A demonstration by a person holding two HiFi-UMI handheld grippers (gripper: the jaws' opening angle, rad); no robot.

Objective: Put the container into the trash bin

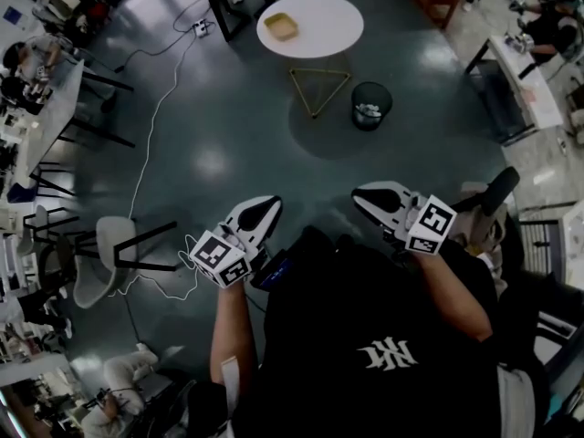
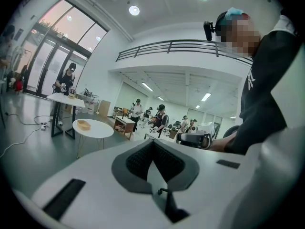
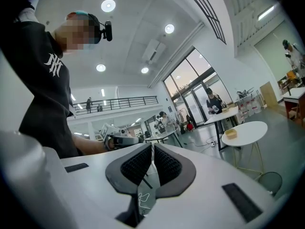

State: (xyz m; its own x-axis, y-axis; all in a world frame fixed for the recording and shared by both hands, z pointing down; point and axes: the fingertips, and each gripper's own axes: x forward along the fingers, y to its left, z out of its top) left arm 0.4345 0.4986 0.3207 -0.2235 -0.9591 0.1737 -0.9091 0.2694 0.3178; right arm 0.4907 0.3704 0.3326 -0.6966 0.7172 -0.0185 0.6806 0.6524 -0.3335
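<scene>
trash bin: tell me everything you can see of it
The trash bin is a small round black bin with a mesh-looking wall and an open top. It stands upright on the dark glossy floor, close to the right of the gold wire base under the white round table. Some pale stuff lies inside; what it is cannot be told. Nothing but the floor appears to touch it.

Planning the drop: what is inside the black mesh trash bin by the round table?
The trash bin holds pale scraps, too small to identify, at its bottom; anything beneath them is covered.
</scene>
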